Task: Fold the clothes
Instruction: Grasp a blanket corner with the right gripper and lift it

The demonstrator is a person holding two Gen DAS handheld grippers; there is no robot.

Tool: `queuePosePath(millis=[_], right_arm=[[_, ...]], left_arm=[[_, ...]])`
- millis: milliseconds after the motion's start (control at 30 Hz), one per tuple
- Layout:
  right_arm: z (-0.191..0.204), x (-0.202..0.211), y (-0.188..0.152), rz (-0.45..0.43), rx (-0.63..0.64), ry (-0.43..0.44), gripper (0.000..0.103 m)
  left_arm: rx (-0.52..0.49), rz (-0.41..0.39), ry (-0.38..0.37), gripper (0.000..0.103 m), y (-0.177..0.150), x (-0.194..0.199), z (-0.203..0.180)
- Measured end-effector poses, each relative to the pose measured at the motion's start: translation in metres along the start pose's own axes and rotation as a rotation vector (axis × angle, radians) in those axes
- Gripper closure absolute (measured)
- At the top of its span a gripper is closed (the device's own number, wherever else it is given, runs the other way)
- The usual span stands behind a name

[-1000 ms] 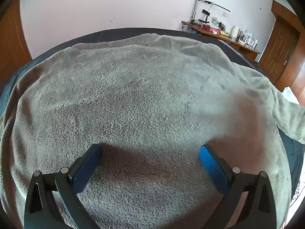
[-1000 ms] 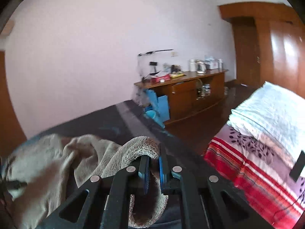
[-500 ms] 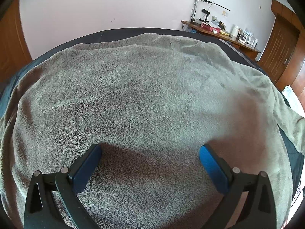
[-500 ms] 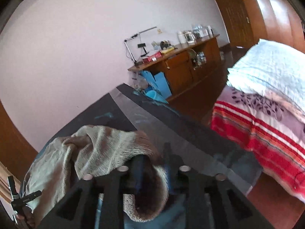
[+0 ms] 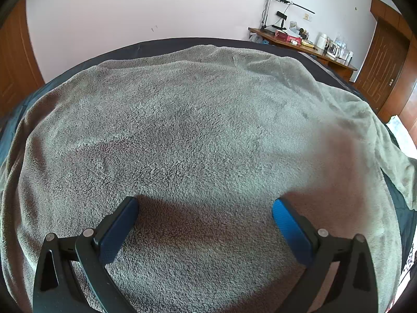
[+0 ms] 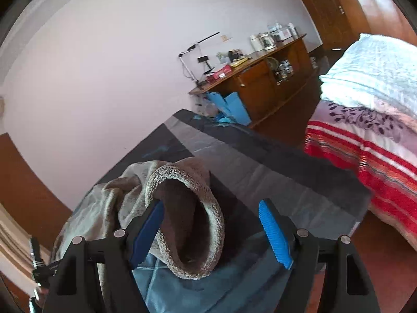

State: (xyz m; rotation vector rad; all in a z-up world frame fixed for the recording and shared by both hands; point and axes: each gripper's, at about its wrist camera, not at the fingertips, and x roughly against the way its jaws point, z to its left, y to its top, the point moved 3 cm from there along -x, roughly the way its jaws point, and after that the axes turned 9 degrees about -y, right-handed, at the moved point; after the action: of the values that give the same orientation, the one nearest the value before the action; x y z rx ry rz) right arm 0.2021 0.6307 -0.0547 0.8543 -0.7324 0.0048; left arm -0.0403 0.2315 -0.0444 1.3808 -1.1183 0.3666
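Right gripper (image 6: pixel 211 232) now spread, sleeve cuff (image 6: pixel 190 216) released, drooping against left finger. Left gripper (image 5: pixel 204 224) spread over flat grey fleece garment (image 5: pixel 195 130).

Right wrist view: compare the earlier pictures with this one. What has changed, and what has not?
The right claw has opened and let go of the grey fleece sleeve cuff, which still rests against its left finger. The left claw stays open above the spread grey fleece garment, unmoved.

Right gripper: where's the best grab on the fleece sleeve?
Grip the sleeve at its cuff rim, coming straight ahead. The open cuff loops up between the right gripper's open fingers, so its rolled edge is thin enough to pinch.
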Motion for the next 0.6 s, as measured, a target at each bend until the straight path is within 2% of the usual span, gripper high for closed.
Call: queuePosePath(millis=[167, 267, 433, 567, 600], right_arm=[[0.002, -0.003, -0.005, 0.025, -0.037, 0.131, 0.026], [0.005, -0.004, -0.008, 0.029, -0.037, 0.158, 0.026], [0.015, -0.025, -0.009, 0.076, 0.003, 0.054, 0.026], [0.032, -0.036, -0.007, 0.068, 0.097, -0.035, 0.026], [0.034, -0.038, -0.007, 0.069, 0.115, -0.046, 0.032]], left_arm=[[-0.001, 0.001, 0.001, 0.0, 0.0, -0.001, 0.001], [-0.003, 0.002, 0.002, 0.0, 0.001, -0.001, 0.001], [0.002, -0.002, -0.004, 0.0, 0.0, 0.0, 0.002], [0.023, -0.014, -0.028, 0.0, 0.001, 0.002, 0.005], [0.024, -0.015, -0.029, 0.0, 0.001, 0.003, 0.006]])
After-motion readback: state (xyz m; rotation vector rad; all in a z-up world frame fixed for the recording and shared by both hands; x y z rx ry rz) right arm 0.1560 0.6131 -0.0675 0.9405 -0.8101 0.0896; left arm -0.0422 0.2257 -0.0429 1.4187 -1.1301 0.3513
